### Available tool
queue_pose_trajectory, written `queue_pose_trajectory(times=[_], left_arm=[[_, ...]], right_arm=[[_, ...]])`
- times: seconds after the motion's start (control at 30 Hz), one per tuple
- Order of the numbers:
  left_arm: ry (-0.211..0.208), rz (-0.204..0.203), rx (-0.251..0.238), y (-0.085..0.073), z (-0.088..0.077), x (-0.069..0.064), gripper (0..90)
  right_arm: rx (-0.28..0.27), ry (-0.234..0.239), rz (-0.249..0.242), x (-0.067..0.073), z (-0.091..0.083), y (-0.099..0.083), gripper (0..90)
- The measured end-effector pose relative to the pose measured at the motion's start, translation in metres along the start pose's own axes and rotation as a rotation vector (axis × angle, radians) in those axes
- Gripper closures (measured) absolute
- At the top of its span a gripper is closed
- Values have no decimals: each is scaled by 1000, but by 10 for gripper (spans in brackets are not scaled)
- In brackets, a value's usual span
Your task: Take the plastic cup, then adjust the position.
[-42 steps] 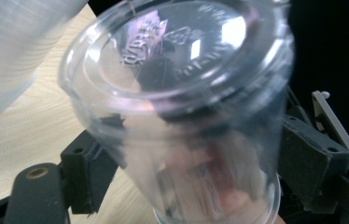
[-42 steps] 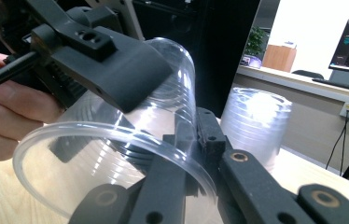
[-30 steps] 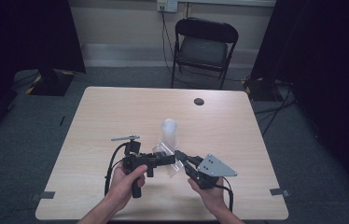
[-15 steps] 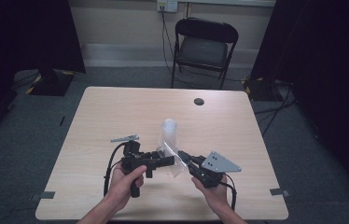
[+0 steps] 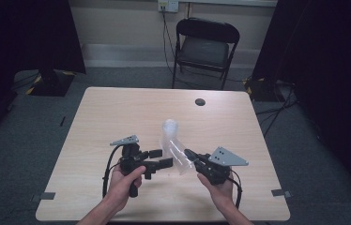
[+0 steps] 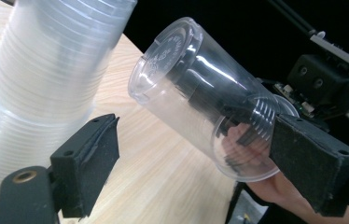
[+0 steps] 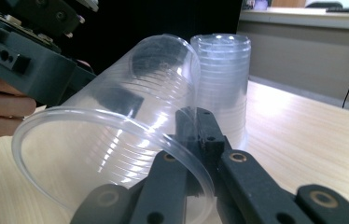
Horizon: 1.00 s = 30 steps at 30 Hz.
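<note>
A single clear plastic cup (image 5: 179,158) (image 6: 200,88) (image 7: 116,116) lies tilted above the table, its base toward the left gripper. My right gripper (image 5: 188,153) (image 7: 196,122) is shut on its rim wall, one jaw inside the cup and one outside. My left gripper (image 5: 160,158) (image 6: 196,135) stands open. Its jaws have just been opening, and the cup passes between them without being pressed. A tall stack of clear cups (image 5: 170,132) (image 6: 46,70) (image 7: 221,79) stands upside down on the table (image 5: 117,112) just behind both grippers.
A small black round object (image 5: 200,101) lies near the table's far edge. A black folding chair (image 5: 206,47) stands beyond the table. The person's hands come in at the near edge. Bare wood lies left and right of the grippers.
The left gripper's jaws stand a little wider around the cup than before. The right gripper, with the cup, has shifted slightly to the right. The stack has not moved.
</note>
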State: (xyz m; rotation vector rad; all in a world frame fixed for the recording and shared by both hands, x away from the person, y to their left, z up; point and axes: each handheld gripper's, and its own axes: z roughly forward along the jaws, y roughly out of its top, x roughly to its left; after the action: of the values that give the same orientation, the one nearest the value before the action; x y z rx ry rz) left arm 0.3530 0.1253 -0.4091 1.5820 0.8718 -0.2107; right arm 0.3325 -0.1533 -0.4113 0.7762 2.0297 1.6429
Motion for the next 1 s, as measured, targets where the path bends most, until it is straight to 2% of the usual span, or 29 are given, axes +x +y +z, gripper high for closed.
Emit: queue_pose_trajectory(times=[0.07, 0.1, 0.13, 0.17, 0.2, 0.23, 0.27, 0.37, 0.5, 0.53, 0.57, 0.63, 0.67, 0.7, 0.73, 0.8, 0.9, 0.93, 1.0], left_arm=[[26, 21, 14, 0, 0, 0, 160], [26, 21, 14, 0, 0, 0, 162], [66, 64, 22, -2, 1, -1, 165], [66, 64, 22, -2, 1, -1, 165], [89, 95, 20, -2, 2, -2, 165], [89, 95, 20, -2, 2, -2, 165], [111, 129, 14, -3, 2, -2, 165], [111, 154, 16, -3, 3, -4, 165], [167, 274, 47, -6, 4, -7, 164], [173, 291, 59, -7, 5, -8, 162], [173, 291, 59, -7, 5, -8, 164], [201, 376, 90, -10, 8, -10, 176], [201, 376, 90, -10, 8, -10, 175], [204, 397, 107, -11, 9, -11, 175], [199, 416, 124, -12, 10, -12, 170], [177, 447, 143, -13, 10, -12, 164], [183, 453, 147, -14, 10, -12, 163], [165, 472, 155, -14, 9, -11, 161], [182, 495, 162, -15, 9, -11, 171]], right_arm=[[16, -13, 0, -2, 0, 1, 900], [18, -13, 3, -2, 0, 1, 900], [29, -14, 11, -4, 0, 1, 900], [29, -14, 11, -4, 0, 1, 900], [47, -16, 14, -6, 0, 2, 900], [52, -13, 21, -8, 0, 2, 900], [63, -14, 26, -9, 0, 2, 900], [87, -9, 40, -15, -1, 3, 900], [115, 7, 67, -27, -3, 5, 900], [118, 15, 76, -28, -3, 5, 900], [118, 15, 76, -28, -3, 5, 900], [160, 40, 86, -31, -3, 4, 900], [181, 41, 86, -31, -3, 4, 900], [181, 41, 86, -31, -3, 4, 900], [208, 48, 88, -30, -3, 3, 900], [207, 45, 88, -30, -4, 3, 900], [224, 55, 98, -30, -3, 3, 900], [236, 61, 105, -31, -2, 2, 900], [255, 73, 109, -32, 0, 1, 900]])
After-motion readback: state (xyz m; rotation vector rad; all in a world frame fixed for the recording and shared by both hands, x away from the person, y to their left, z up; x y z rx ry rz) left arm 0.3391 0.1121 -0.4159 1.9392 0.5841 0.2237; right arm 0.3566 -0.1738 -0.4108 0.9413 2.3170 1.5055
